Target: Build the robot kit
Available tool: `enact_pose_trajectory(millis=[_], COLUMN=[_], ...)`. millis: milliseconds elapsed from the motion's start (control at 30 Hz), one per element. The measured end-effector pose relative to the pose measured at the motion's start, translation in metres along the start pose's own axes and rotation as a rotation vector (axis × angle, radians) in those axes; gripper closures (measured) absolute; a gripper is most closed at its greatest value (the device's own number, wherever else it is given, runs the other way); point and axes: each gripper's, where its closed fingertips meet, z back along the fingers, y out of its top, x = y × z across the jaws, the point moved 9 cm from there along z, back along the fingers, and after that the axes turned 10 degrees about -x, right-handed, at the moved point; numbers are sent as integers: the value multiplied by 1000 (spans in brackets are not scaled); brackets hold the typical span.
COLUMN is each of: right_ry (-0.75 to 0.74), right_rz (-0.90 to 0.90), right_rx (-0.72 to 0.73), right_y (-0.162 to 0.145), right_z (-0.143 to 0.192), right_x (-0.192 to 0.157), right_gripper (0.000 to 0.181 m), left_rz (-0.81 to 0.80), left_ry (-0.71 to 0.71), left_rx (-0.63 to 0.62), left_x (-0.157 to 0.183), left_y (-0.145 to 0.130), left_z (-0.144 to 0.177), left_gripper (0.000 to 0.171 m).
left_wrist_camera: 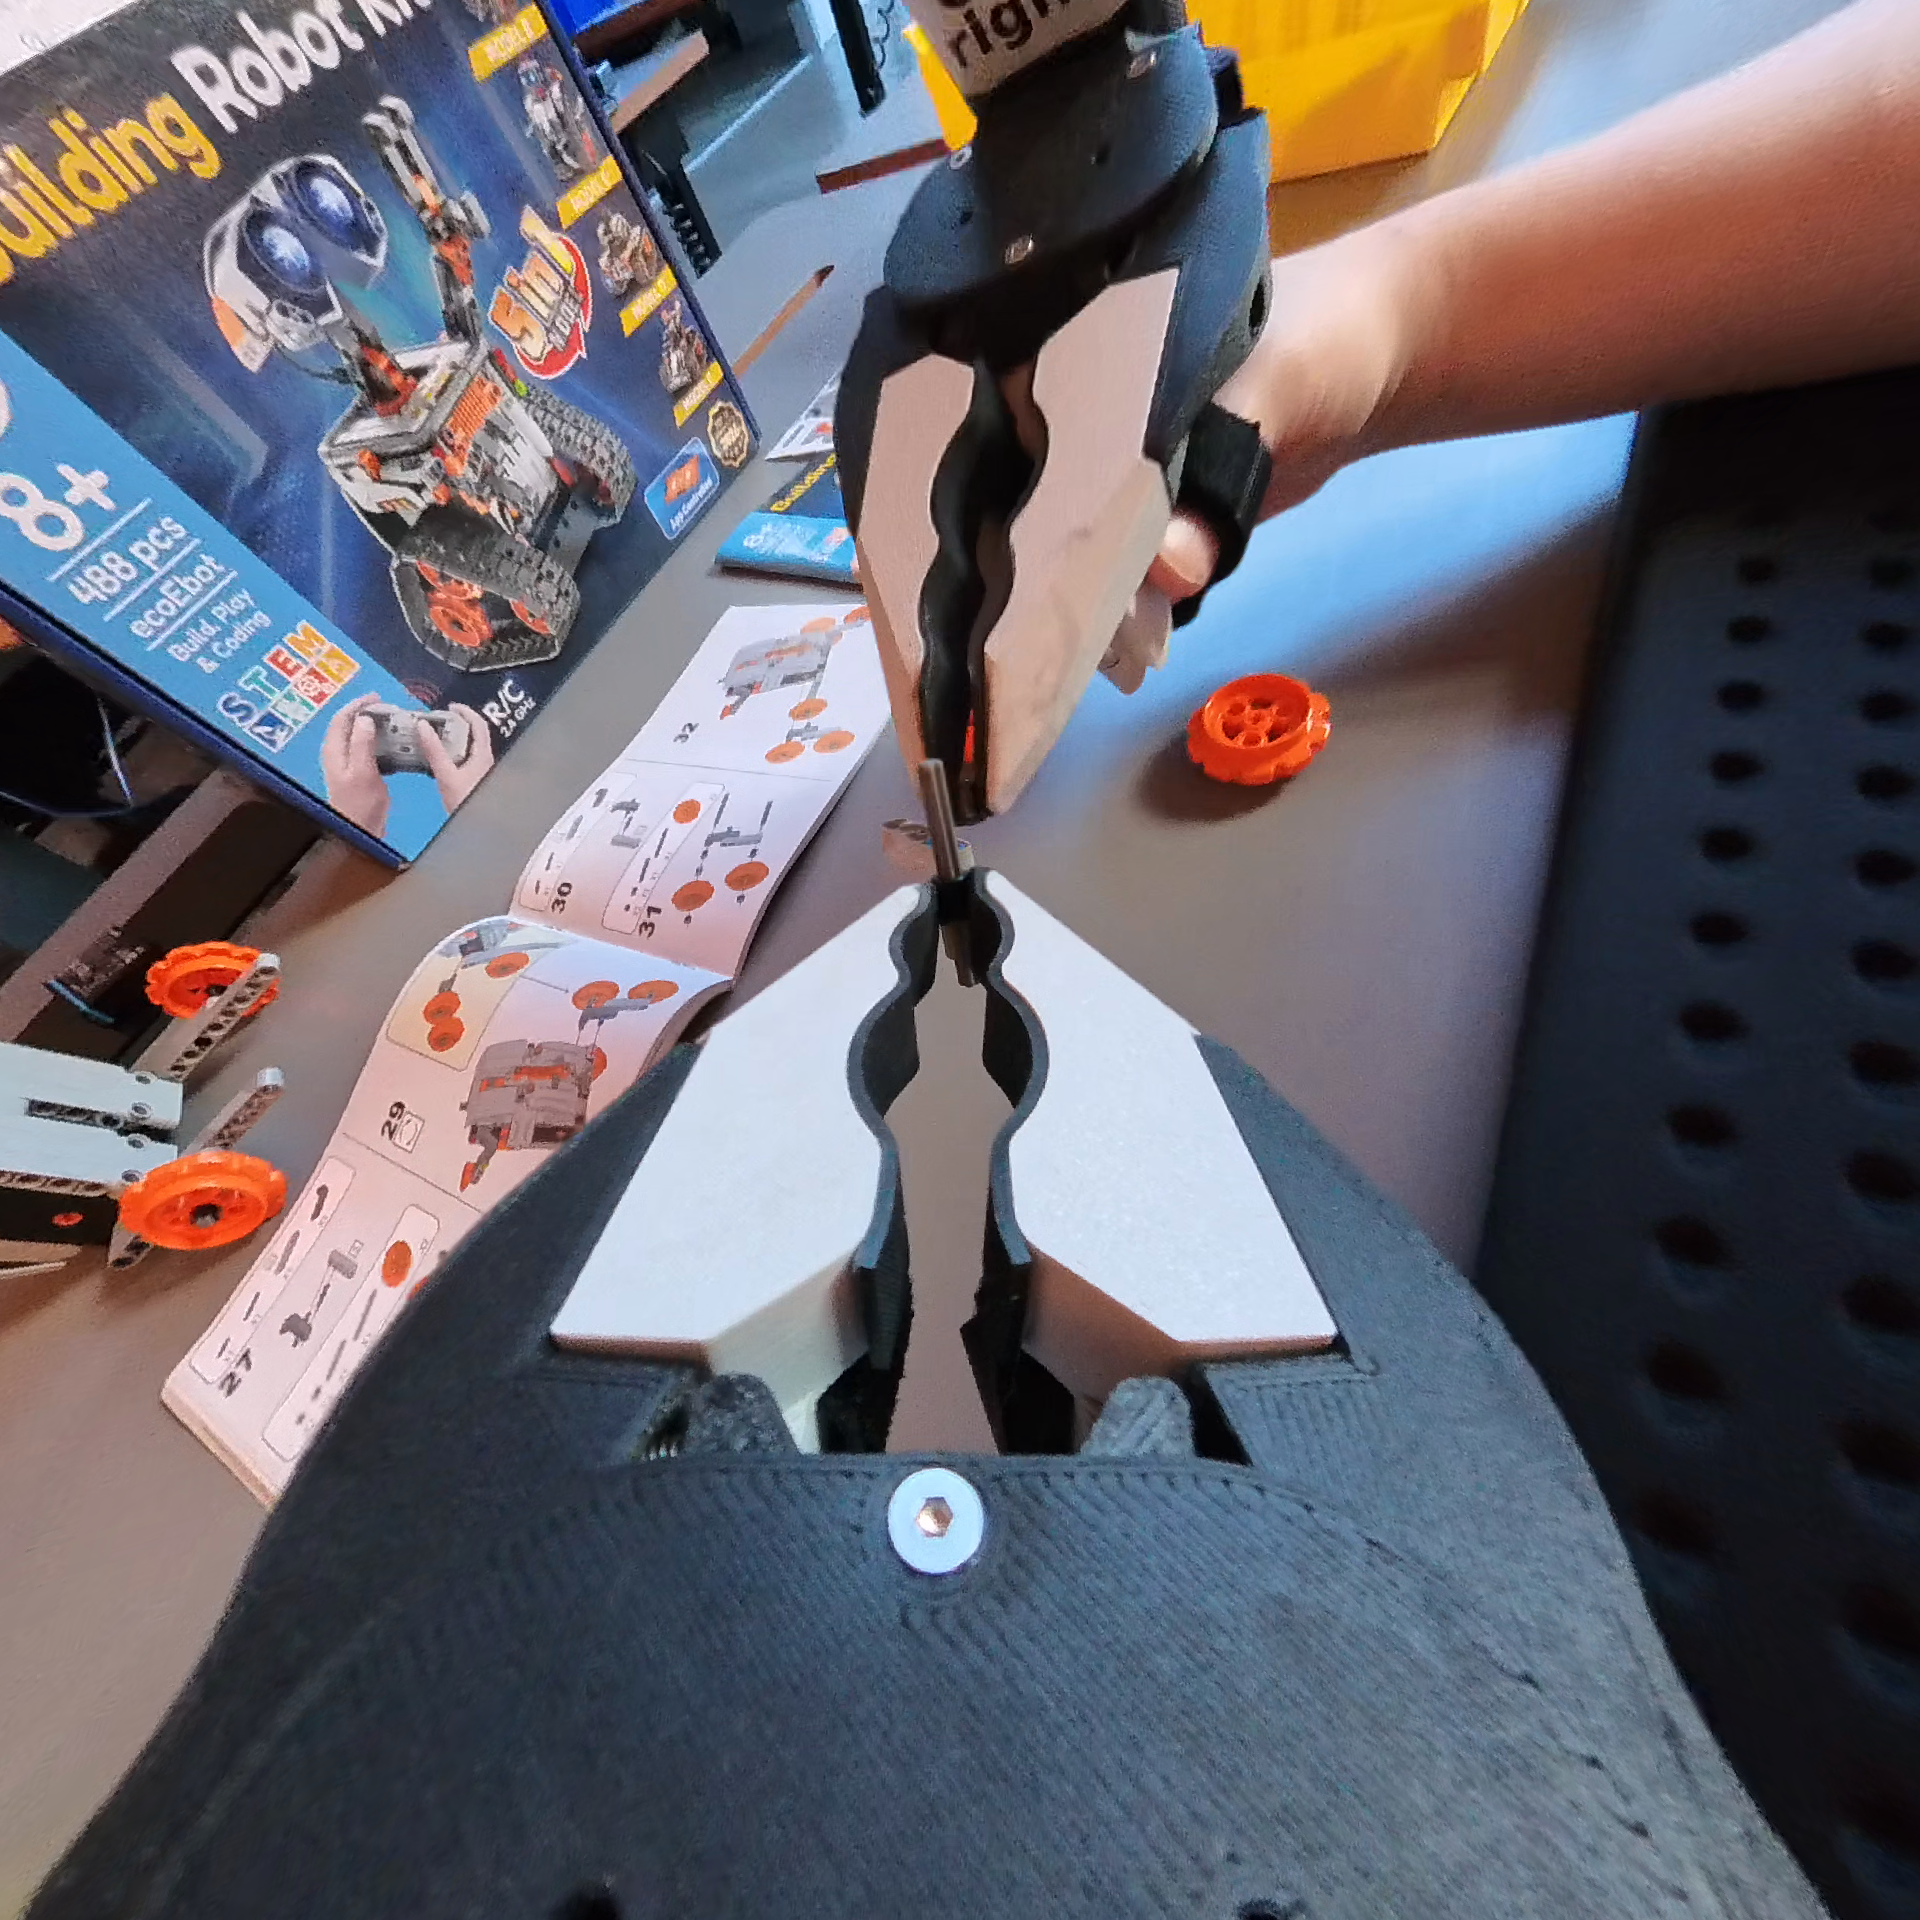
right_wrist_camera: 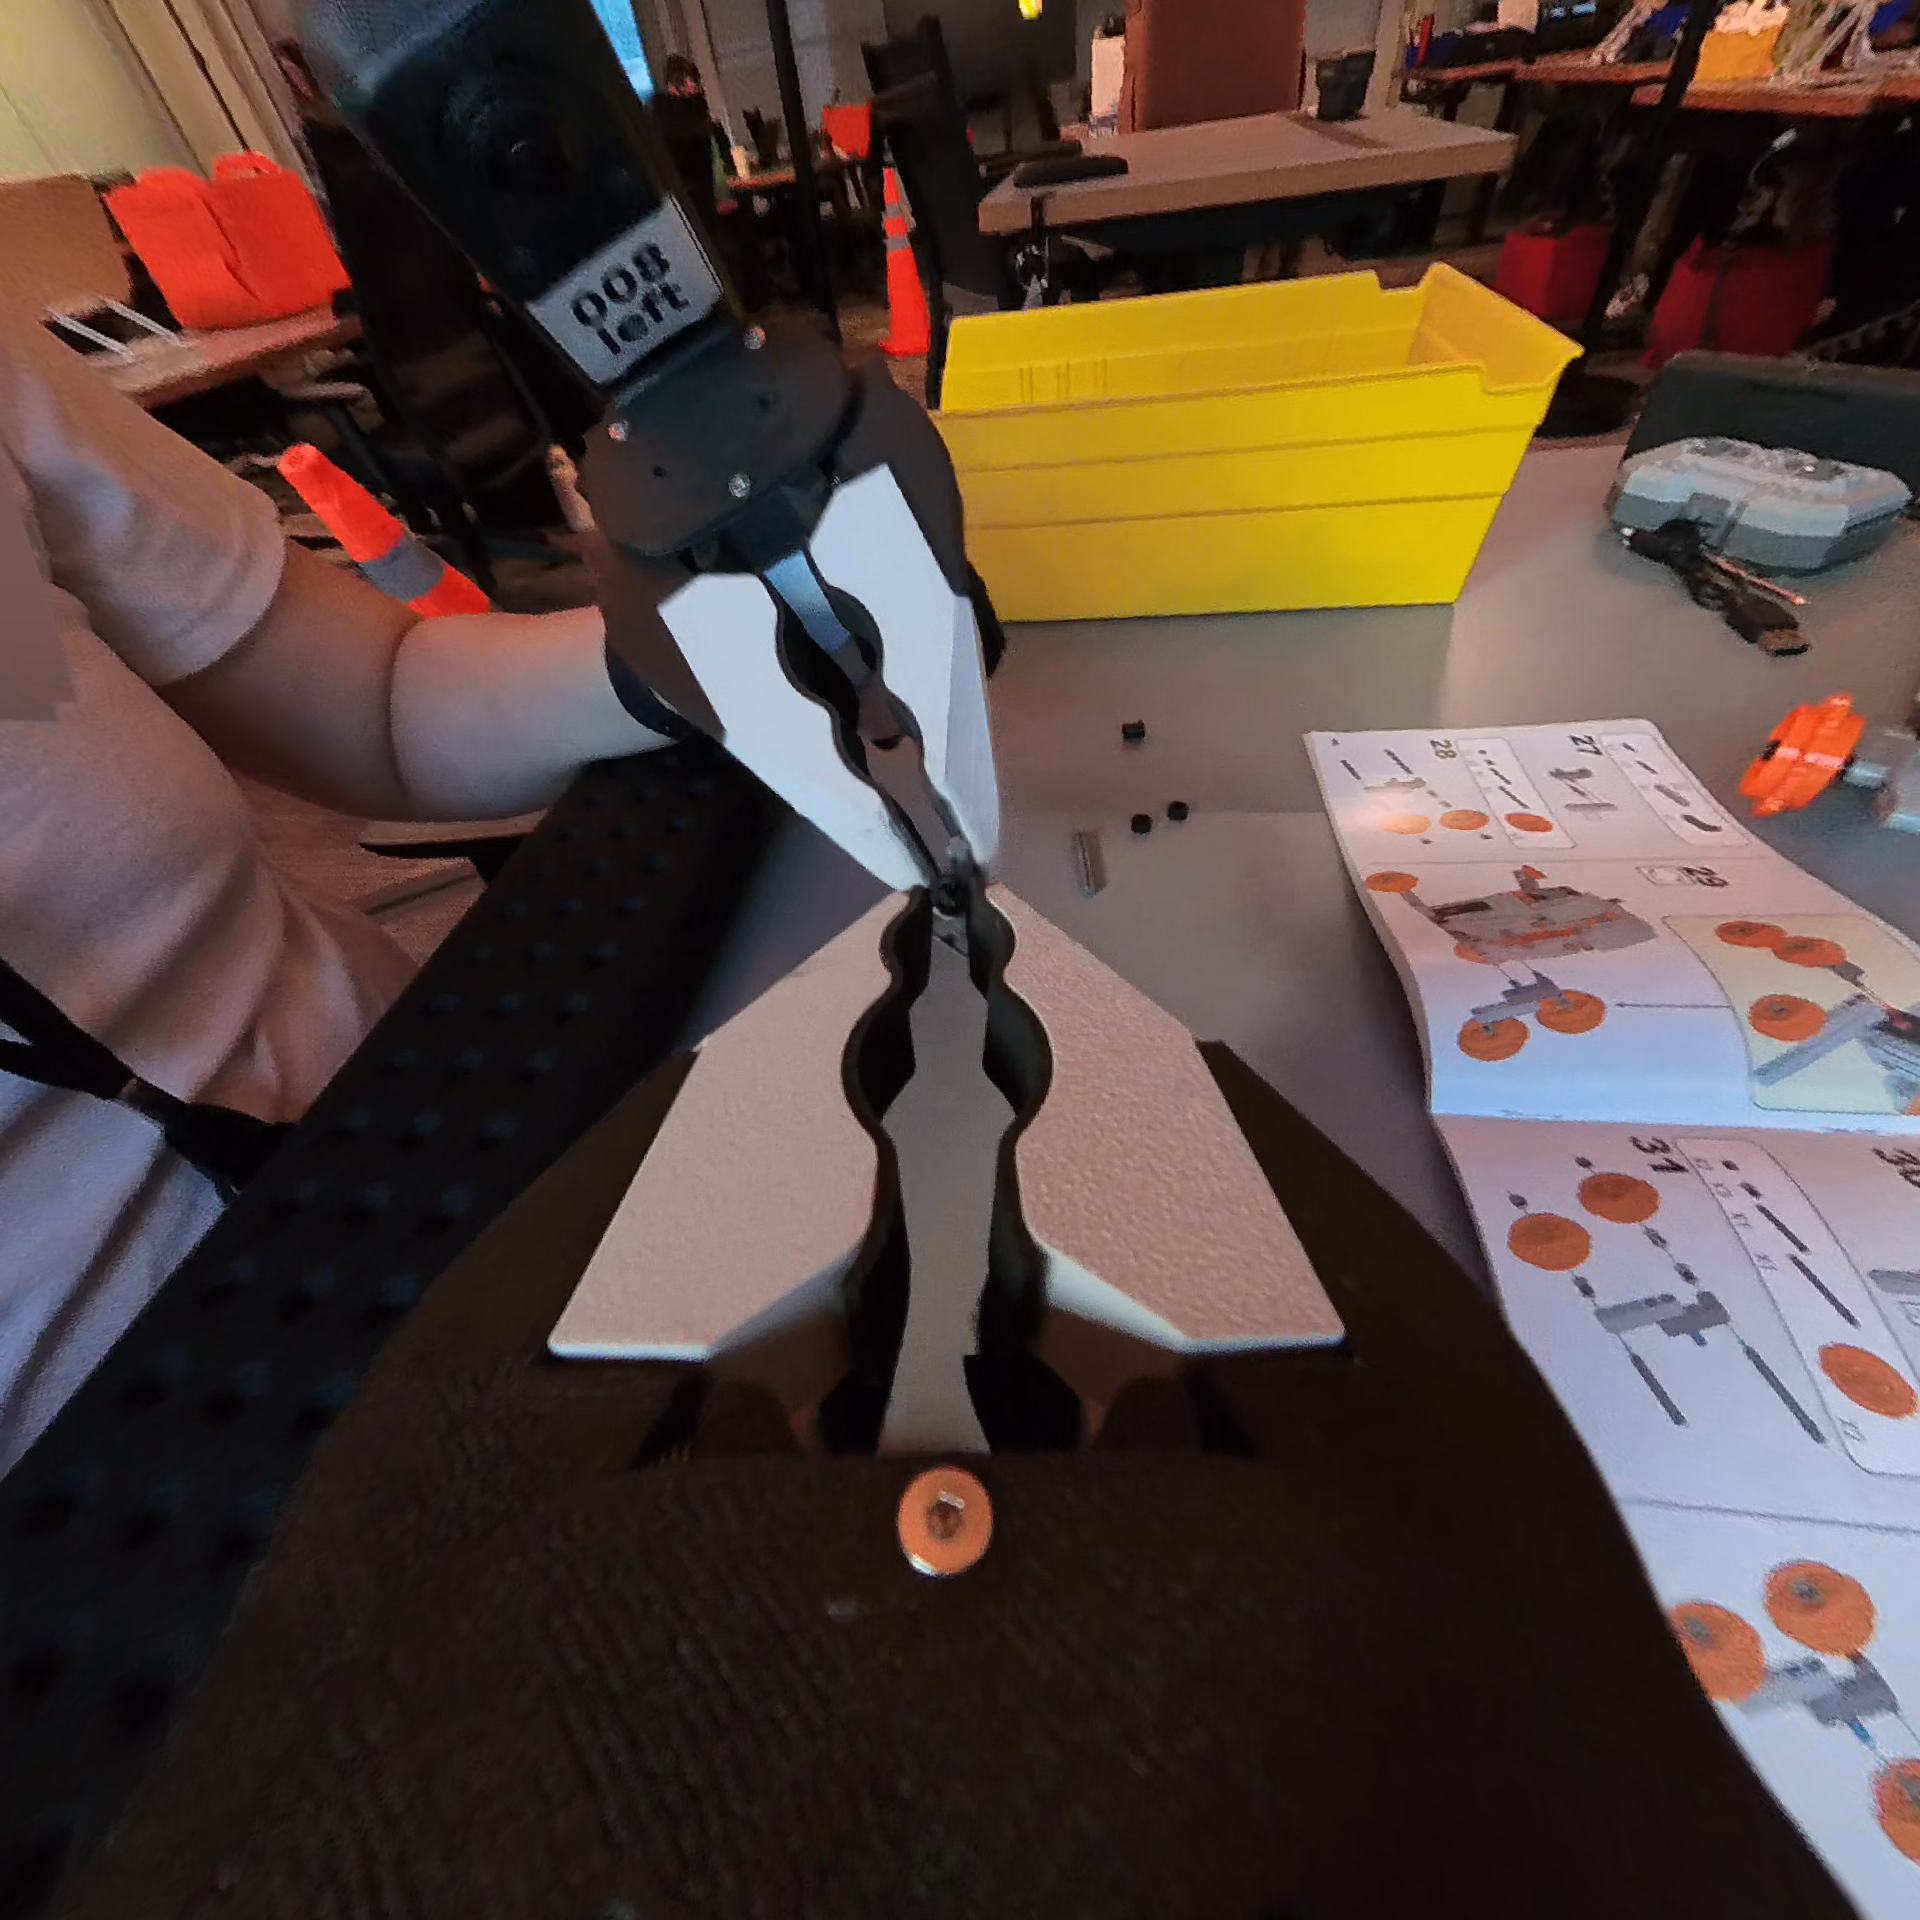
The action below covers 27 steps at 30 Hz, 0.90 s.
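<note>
My left gripper [left_wrist_camera: 951, 896] is shut on a thin grey axle [left_wrist_camera: 943, 821] and holds it above the grey table [left_wrist_camera: 1351, 987]. A small black bush [left_wrist_camera: 952, 902] sits on the axle at the fingertips. My right gripper [left_wrist_camera: 961, 805] comes in from above, tip to tip with the left, and is shut on the axle's other end. In the right wrist view my right gripper [right_wrist_camera: 945, 906] meets the left gripper [right_wrist_camera: 940, 868] at the black bush [right_wrist_camera: 948, 891]. A person's hands and arms hold both grippers.
An orange wheel [left_wrist_camera: 1257, 727] lies on the table to the right. An open instruction booklet [left_wrist_camera: 644, 883], a kit box [left_wrist_camera: 312, 416] and a part-built model with orange wheels [left_wrist_camera: 197, 1195] are on the left. A yellow bin [right_wrist_camera: 1247, 447], a loose axle [right_wrist_camera: 1088, 862], black bushes [right_wrist_camera: 1143, 824] and a black perforated case [left_wrist_camera: 1766, 935] are near. My two grippers' fingertips are within a few centimetres of each other. Left tips and right tips are each some 12 cm from the orange wheel [left_wrist_camera: 1257, 727].
</note>
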Motion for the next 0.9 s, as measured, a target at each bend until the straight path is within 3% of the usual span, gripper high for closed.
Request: enact_pose_trajectory(millis=[200, 900], right_ry=[14, -3], right_rz=[-65, -33], right_rx=[72, -74], right_y=[-1, -10], right_z=[9, -3], right_x=[7, 6], right_gripper=[177, 176], left_rz=[-21, -93], left_ry=[14, 13], left_rx=[-54, -166], left_x=[1, 7], left_y=[-4, -10], left_z=[-5, -16], left_gripper=[169, 169])
